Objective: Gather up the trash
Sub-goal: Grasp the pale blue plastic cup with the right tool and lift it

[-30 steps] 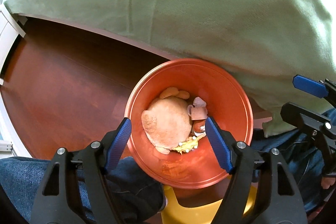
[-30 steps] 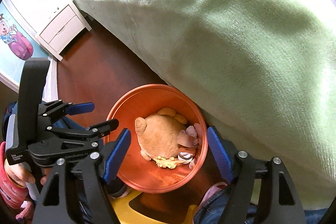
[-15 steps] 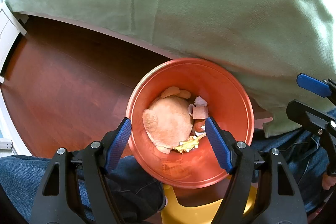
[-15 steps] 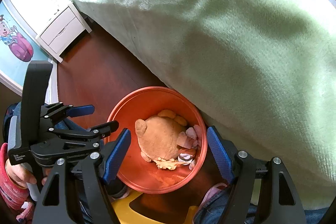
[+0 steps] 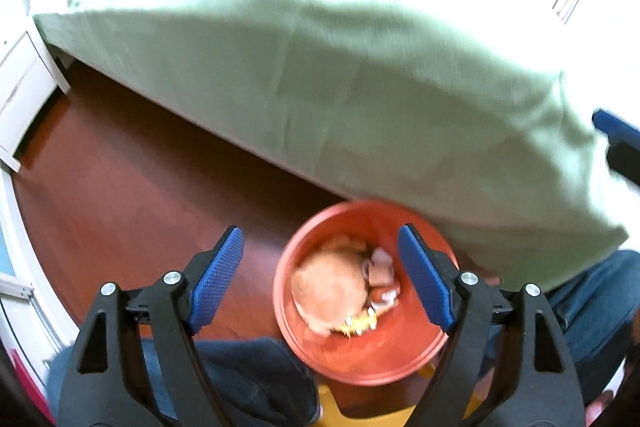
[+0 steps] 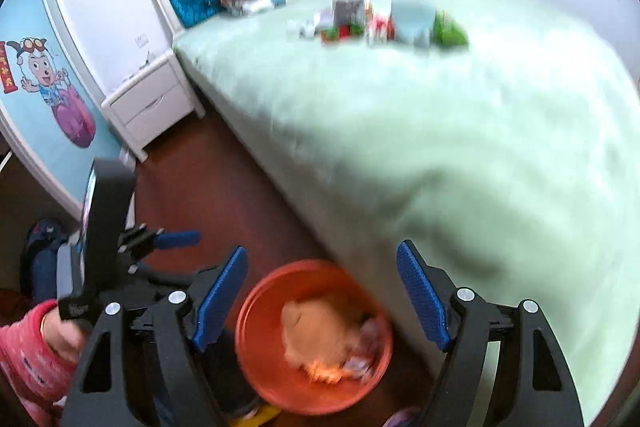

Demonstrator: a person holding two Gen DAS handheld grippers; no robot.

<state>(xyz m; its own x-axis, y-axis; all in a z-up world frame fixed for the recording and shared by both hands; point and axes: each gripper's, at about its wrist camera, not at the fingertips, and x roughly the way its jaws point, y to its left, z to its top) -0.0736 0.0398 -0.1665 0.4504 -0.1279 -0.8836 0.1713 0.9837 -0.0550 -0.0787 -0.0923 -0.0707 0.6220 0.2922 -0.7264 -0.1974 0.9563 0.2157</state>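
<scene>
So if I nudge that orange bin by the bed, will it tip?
Probably it slides rather than tips: the orange bin looks wide and low on smooth wood floor. It likely feels light, since only soft-looking scraps lie inside.

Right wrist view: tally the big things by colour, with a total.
Orange: 1, the bin
Green: 1, the bed cover
White: 1, the nightstand
Blue-padded: 2, the left gripper and right gripper, both empty, jaws opening
Total: 5
</scene>
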